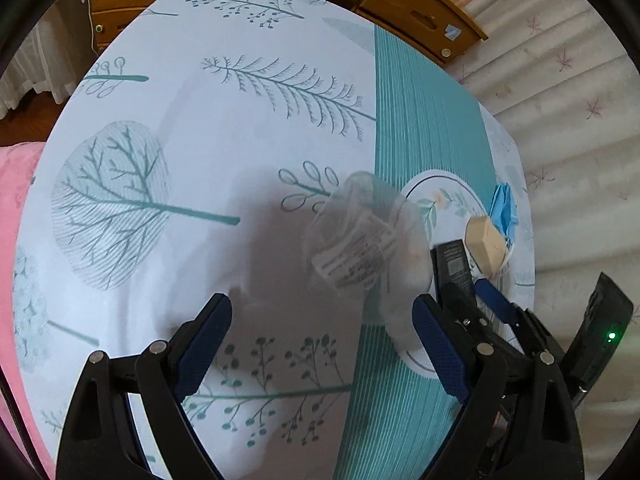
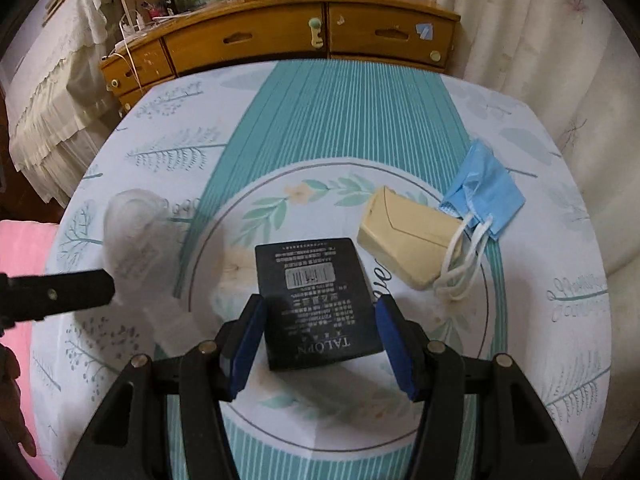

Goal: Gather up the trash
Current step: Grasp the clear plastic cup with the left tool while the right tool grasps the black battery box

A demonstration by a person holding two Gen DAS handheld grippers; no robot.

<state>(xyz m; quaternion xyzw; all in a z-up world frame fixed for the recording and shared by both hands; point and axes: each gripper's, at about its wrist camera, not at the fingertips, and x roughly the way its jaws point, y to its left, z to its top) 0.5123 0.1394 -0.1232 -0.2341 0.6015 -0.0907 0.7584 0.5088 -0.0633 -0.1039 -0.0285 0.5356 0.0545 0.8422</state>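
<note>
A clear plastic bag with a printed label [image 1: 360,248] lies on the tablecloth, blurred, just ahead of my open, empty left gripper [image 1: 320,344]; it also shows in the right wrist view [image 2: 134,232]. My right gripper [image 2: 318,344] is open with its blue pads either side of a black box marked TALOPN [image 2: 318,300], which rests on the table. A beige box [image 2: 404,236] and a blue face mask with white loops [image 2: 484,196] lie to the right of it. The beige box [image 1: 486,242] and mask [image 1: 504,208] also show in the left wrist view.
The table [image 2: 320,120] has a white and teal leaf-print cloth. A wooden dresser [image 2: 304,36] stands behind it. Cream curtains [image 2: 560,60] hang at the right. A pink cloth [image 1: 16,240] lies at the left edge. The left gripper's finger [image 2: 60,292] shows in the right wrist view.
</note>
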